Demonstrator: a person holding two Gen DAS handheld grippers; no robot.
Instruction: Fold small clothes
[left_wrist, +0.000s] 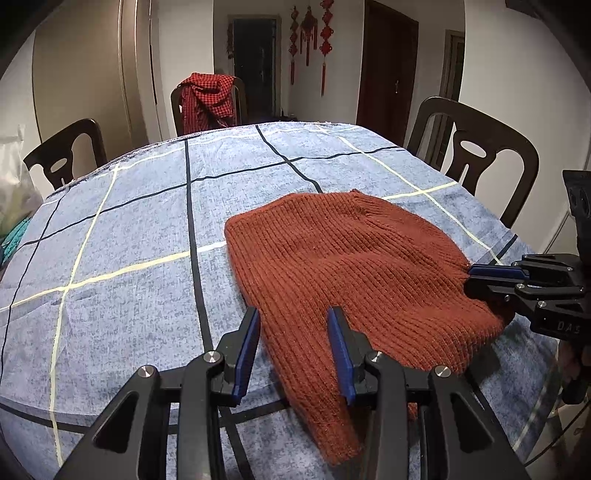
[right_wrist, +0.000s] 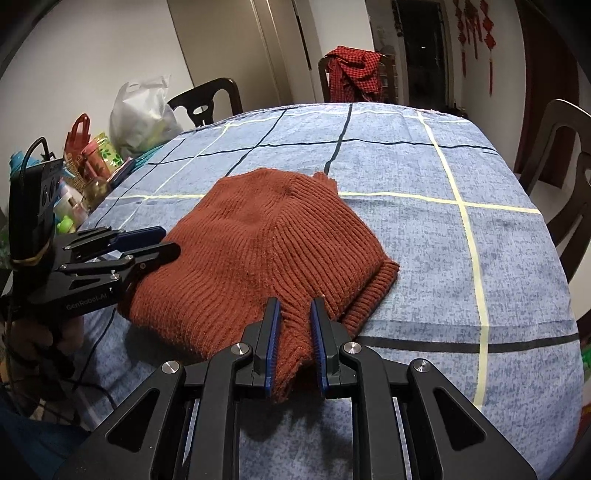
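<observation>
Both grippers clamp the near edge of a rust-brown knit hat (left_wrist: 351, 258) on the checked tablecloth (left_wrist: 129, 240).

At the bottom centre of the left wrist view, the left gripper (left_wrist: 293, 343) has its blue pads closed on a hat corner; in the right wrist view the right gripper (right_wrist: 293, 332) pinches a bunched fold at lower centre. The hat lies mid-frame, its ribbed cuff (right_wrist: 373, 291) turned up at the right. Farther back, bags and bottles (right_wrist: 92, 155) crowd the left edge, and a red checked garment (right_wrist: 354, 72) drapes a chair (left_wrist: 207, 103) at the top.
</observation>
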